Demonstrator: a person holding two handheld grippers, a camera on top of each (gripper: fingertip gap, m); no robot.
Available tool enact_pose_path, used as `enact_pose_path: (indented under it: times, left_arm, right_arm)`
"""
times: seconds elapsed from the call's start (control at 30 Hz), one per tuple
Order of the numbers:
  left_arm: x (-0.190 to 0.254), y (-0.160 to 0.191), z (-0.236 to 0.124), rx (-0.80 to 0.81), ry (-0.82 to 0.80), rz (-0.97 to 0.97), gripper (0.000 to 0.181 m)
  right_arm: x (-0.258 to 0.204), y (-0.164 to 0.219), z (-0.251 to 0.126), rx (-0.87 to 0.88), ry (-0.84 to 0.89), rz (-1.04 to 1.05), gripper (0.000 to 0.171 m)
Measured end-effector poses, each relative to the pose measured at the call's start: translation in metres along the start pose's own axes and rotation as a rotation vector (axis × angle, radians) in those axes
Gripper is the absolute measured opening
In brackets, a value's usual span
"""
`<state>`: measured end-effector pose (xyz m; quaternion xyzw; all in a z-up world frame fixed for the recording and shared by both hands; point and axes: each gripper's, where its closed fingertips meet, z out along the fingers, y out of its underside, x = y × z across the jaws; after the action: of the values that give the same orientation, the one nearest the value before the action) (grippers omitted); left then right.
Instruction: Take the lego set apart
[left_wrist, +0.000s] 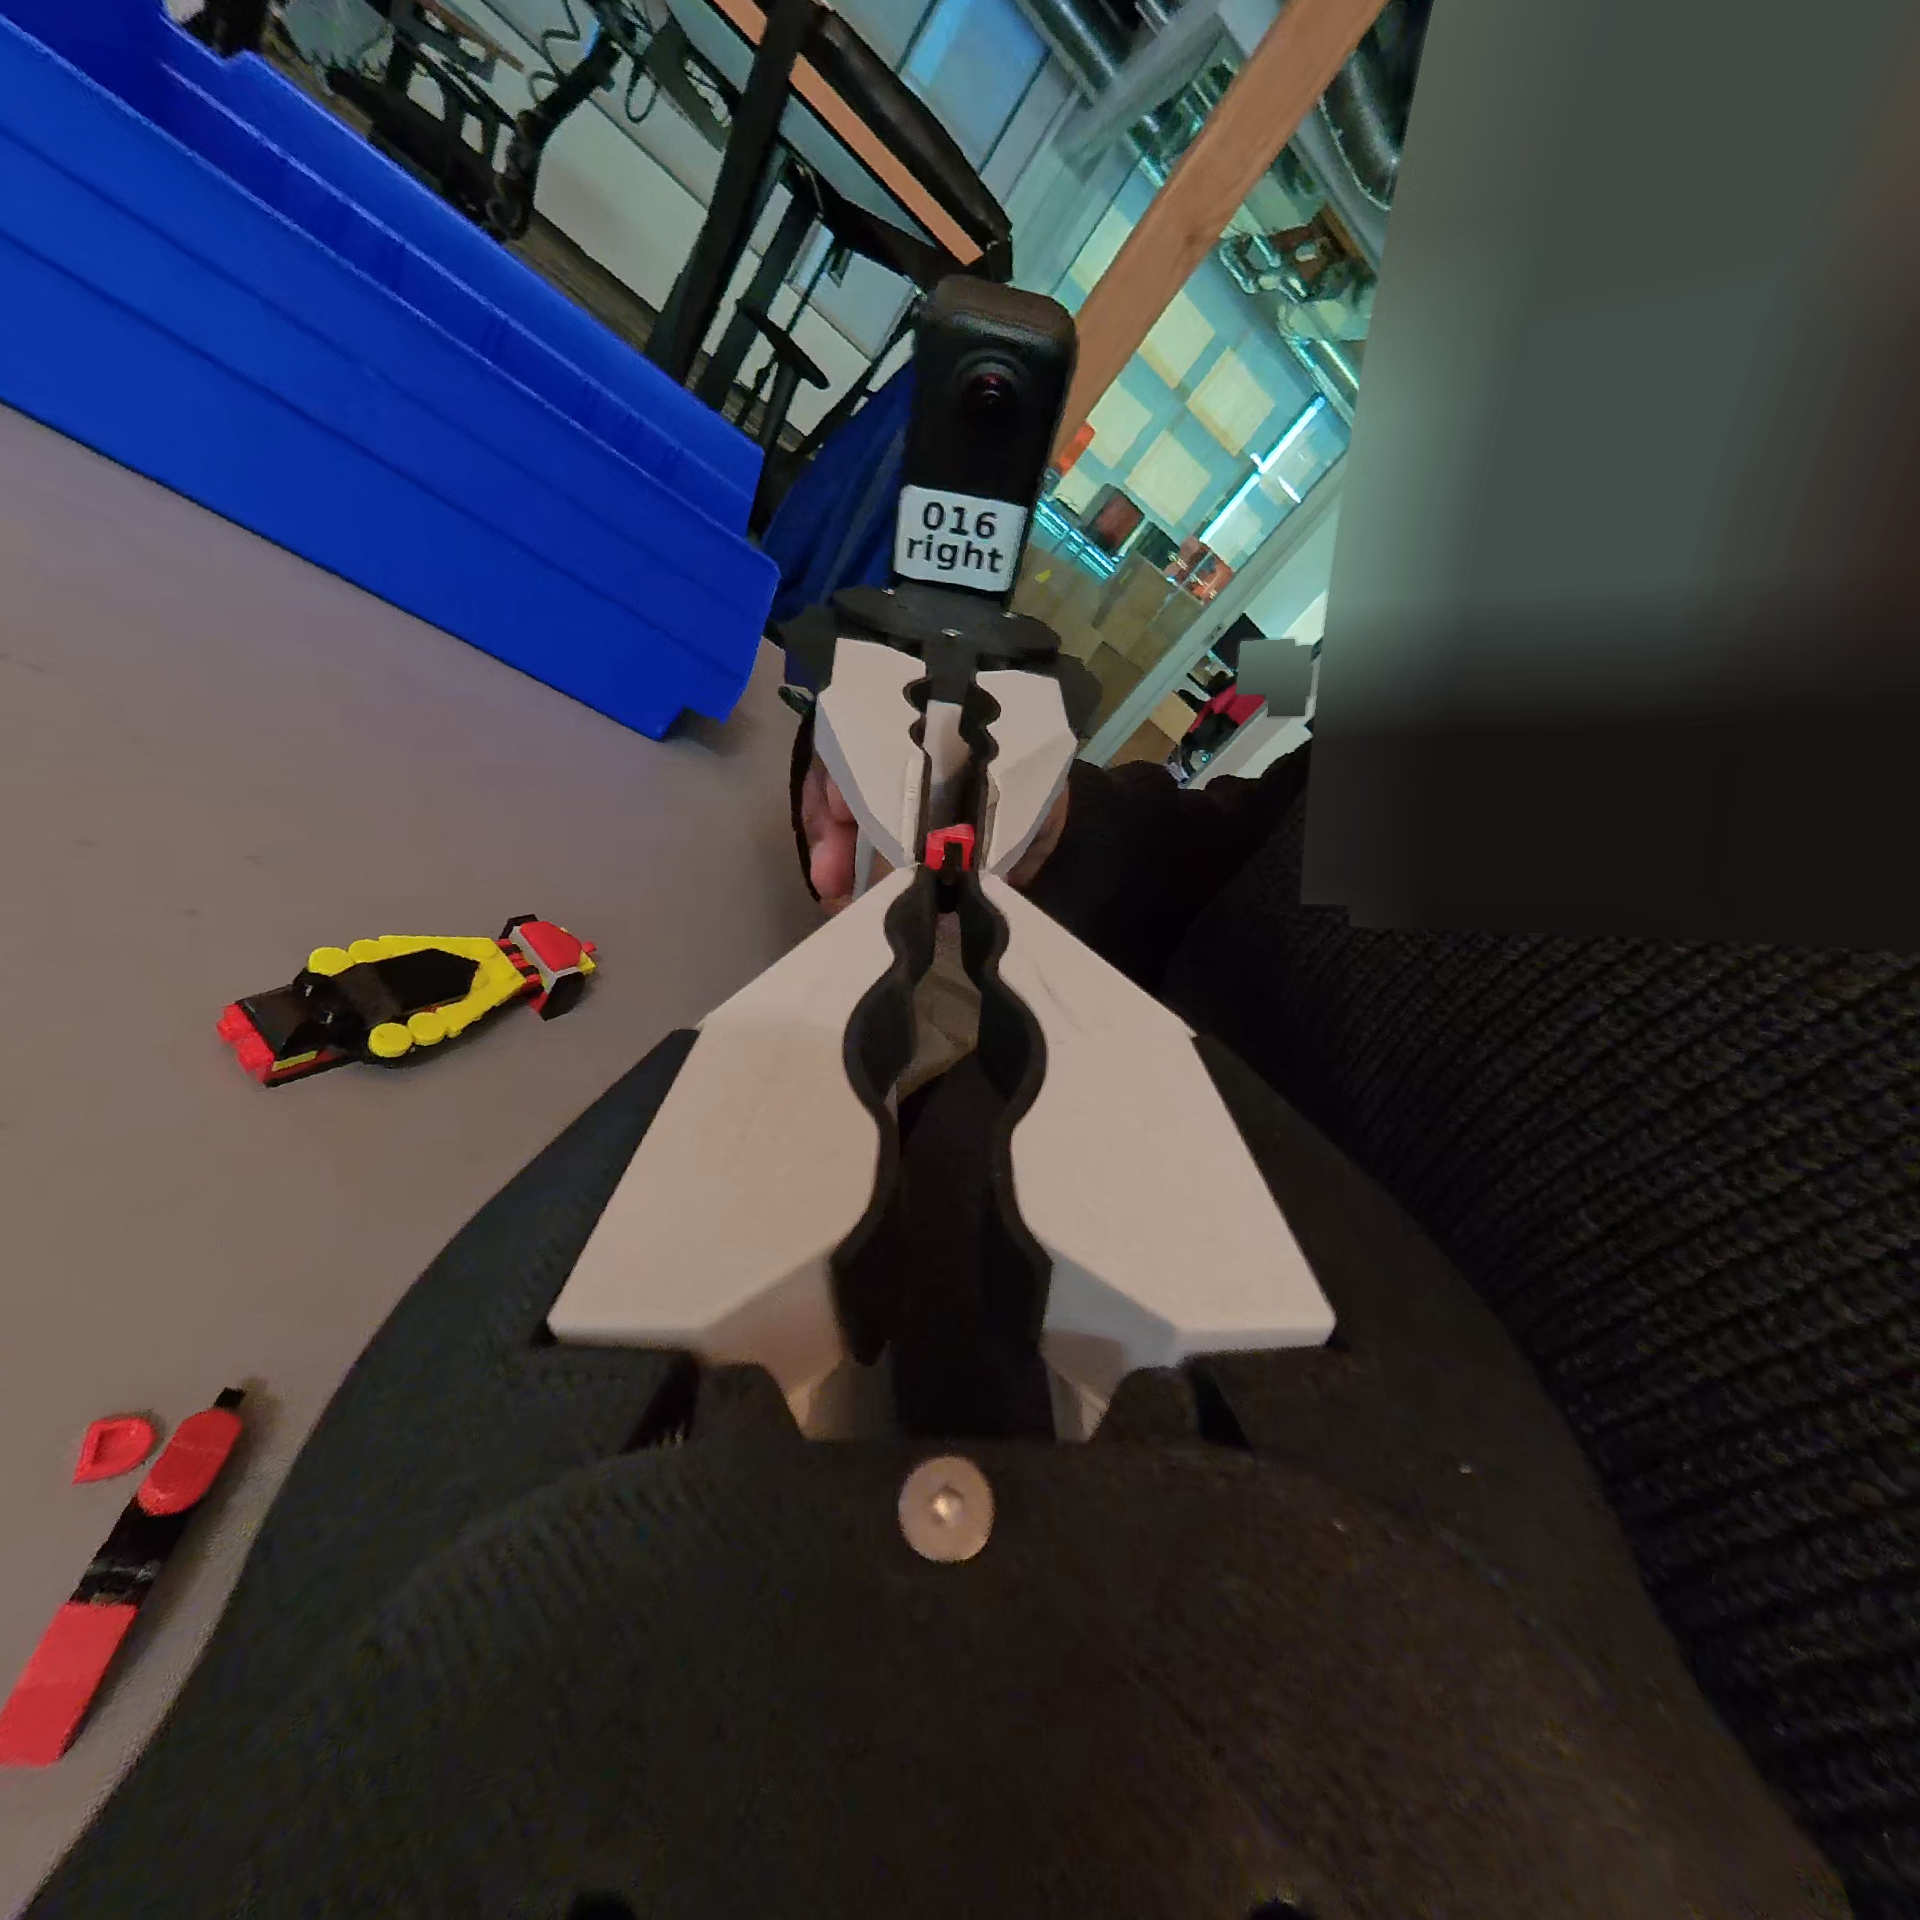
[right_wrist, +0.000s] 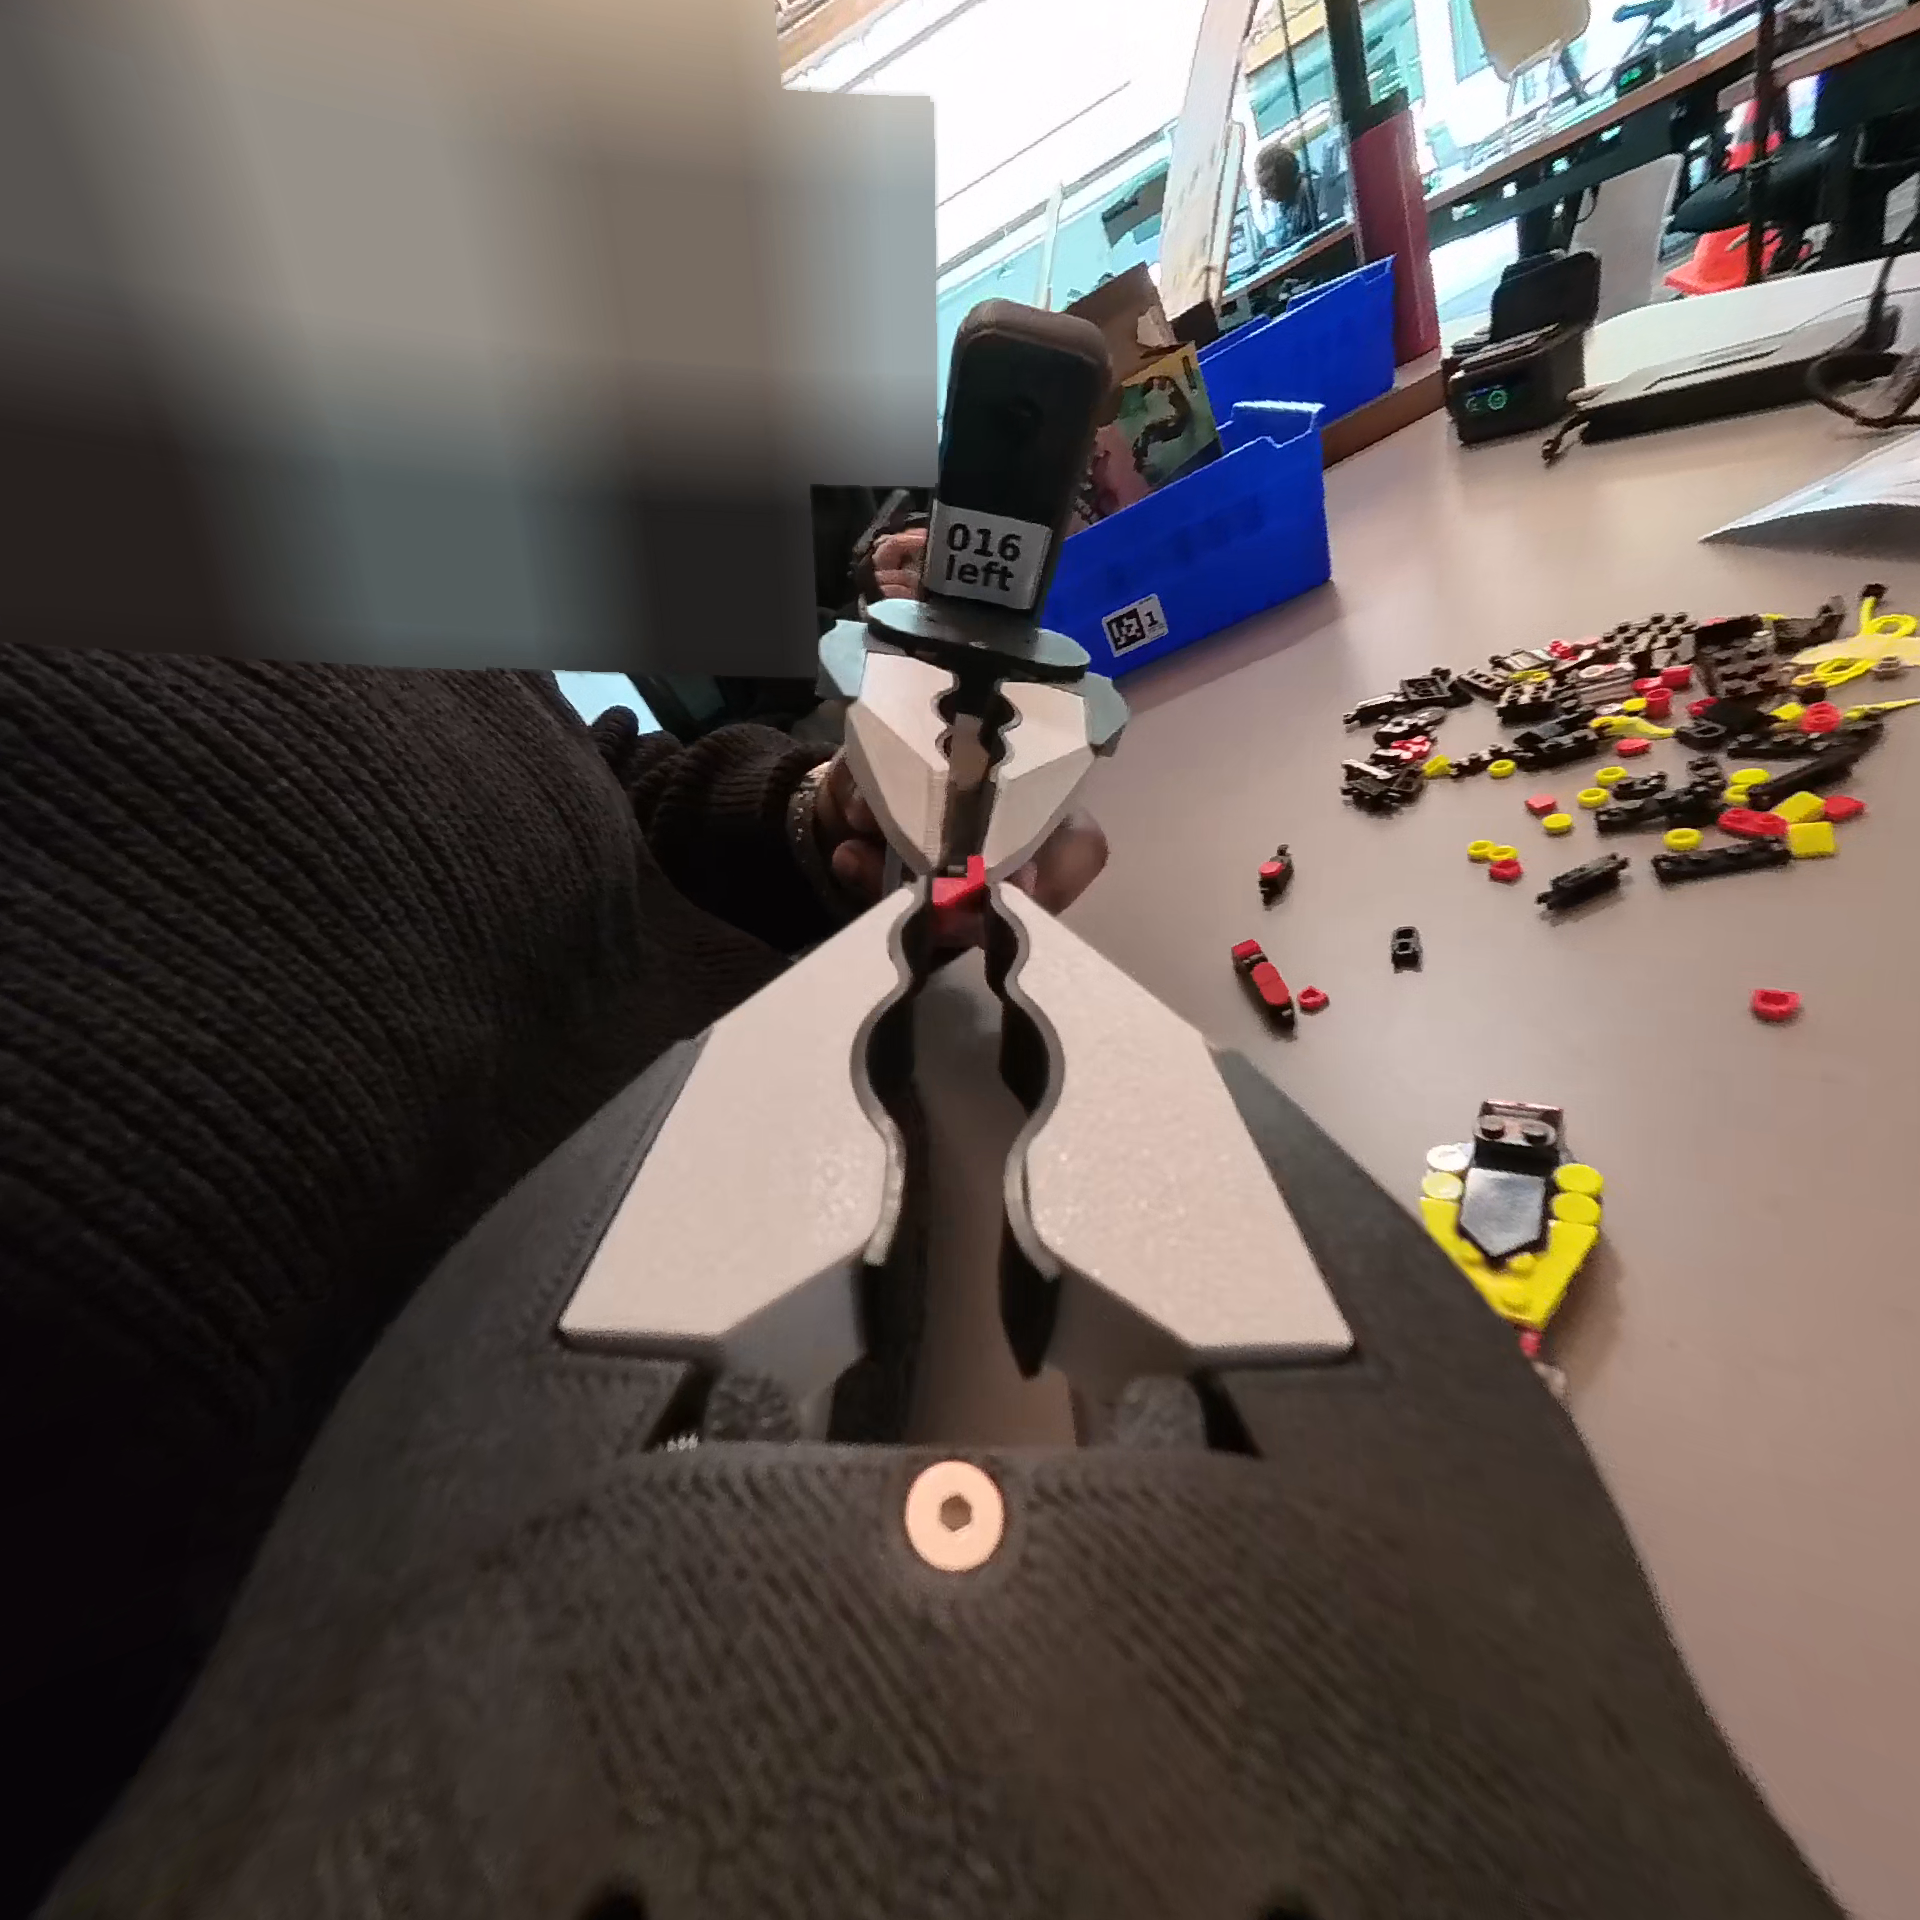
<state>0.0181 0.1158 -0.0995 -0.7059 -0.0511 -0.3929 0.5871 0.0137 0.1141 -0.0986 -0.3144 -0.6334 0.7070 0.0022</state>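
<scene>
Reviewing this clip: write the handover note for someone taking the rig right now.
Left tongs and right tongs meet tip to tip in the air, both shut on one small red piece.
The yellow and black model lies on the table, still largely built.
Done: many loose pieces lie spread on the table.
Left: split the red piece, then strip the model.

Small red lego piece (left_wrist: 950, 844): being held above the desk (left_wrist: 312, 810), pinched at the meeting tips of the left gripper (left_wrist: 943, 883) and right gripper (right_wrist: 954, 902).

Yellow, black and red lego model (left_wrist: 410, 992): partly stripped, lying flat on the desk.

Long red-and-black strip (left_wrist: 114, 1579): lying flat, a small red piece (left_wrist: 112, 1444) just beside it.

Loose black, red and yellow pieces (right_wrist: 1662, 748): lying scattered in a pile, well apart from the model.
</scene>
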Motion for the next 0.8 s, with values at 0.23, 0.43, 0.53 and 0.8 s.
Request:
enact_pose_path:
  times: [0.23, 0.43, 0.53, 0.8]
  left_arm:
    - [0.004, 0.002, -0.001, -0.024, -0.001, 0.035, 0.003]
    - [0.005, 0.010, 0.000, -0.085, -0.017, 0.094, 0.003]
    - [0.006, 0.013, -0.002, -0.101, 0.006, 0.075, 0.003]
    - [-0.002, -0.009, -0.016, 0.024, 0.028, -0.025, 0.003]
  right_arm:
    - [-0.004, 0.001, 0.001, -0.028, -0.046, 0.148, 0.008]
    - [0.001, 0.010, 0.001, -0.059, -0.033, 0.203, 0.008]
    - [0.000, 0.013, 0.003, -0.064, -0.053, 0.229, 0.008]
    - [0.007, -0.002, -0.005, 0.011, -0.011, 0.210, 0.008]
